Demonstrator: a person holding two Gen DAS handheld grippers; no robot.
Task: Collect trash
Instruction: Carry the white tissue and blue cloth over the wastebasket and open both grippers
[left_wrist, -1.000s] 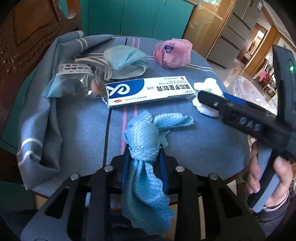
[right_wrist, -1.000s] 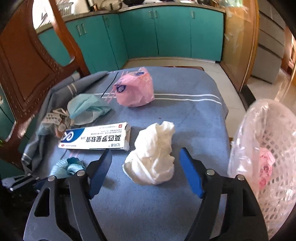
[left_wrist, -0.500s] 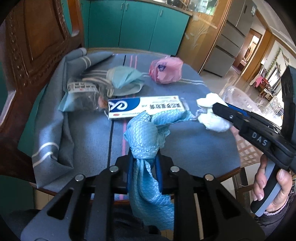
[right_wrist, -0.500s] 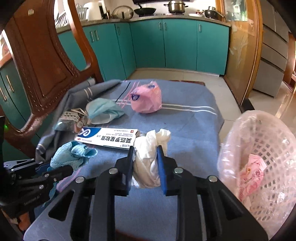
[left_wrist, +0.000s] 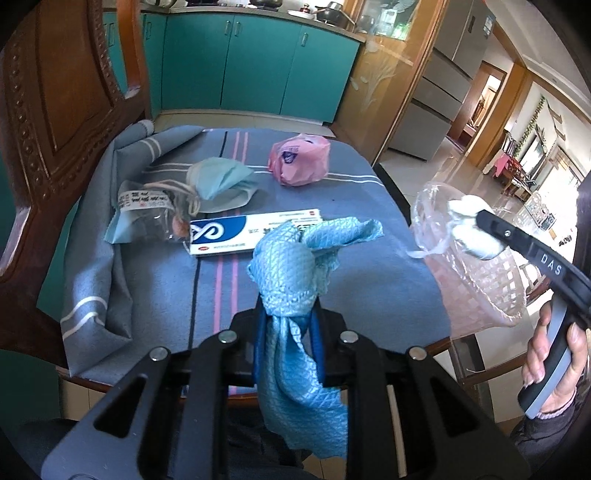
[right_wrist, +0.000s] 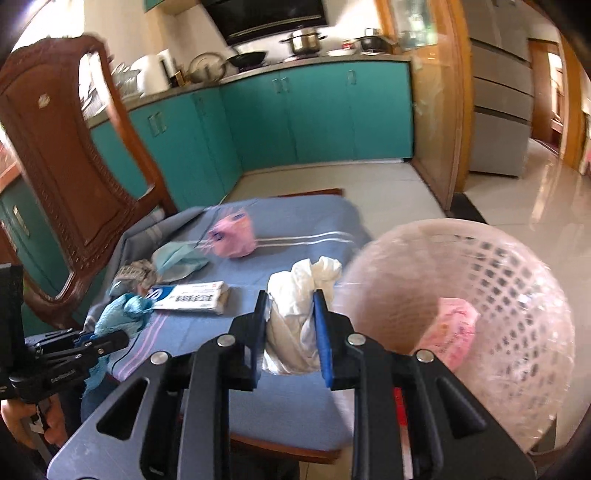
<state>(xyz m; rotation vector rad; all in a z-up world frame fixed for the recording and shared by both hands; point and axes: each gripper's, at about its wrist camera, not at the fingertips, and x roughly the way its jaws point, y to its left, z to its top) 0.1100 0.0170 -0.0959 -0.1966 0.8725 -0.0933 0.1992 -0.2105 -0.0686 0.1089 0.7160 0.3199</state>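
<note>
My left gripper (left_wrist: 287, 314) is shut on a crumpled blue mesh cloth (left_wrist: 291, 266), held above the table's near edge; the same cloth (right_wrist: 123, 312) shows at the left of the right wrist view. My right gripper (right_wrist: 290, 306) is shut on a white crumpled tissue wad (right_wrist: 301, 291), lifted off the table beside the pink lattice basket (right_wrist: 498, 295), which is lined with clear plastic and holds a pink wrapper (right_wrist: 452, 336). The left wrist view shows that tissue wad (left_wrist: 471, 229) over the basket's (left_wrist: 480, 280) rim.
On the blue striped tablecloth (left_wrist: 332, 291) lie a blue-and-white medicine box (left_wrist: 255, 230), a clear snack wrapper (left_wrist: 151, 210), a teal face mask (left_wrist: 221, 181) and a pink plastic bag (left_wrist: 299, 158). A carved wooden chair (left_wrist: 62, 110) stands at the left. Teal cabinets (left_wrist: 258, 70) line the back.
The right gripper closed on the white tissue wad, lifted it off the table and carried it right toward the basket. The left gripper rose with the blue cloth.
</note>
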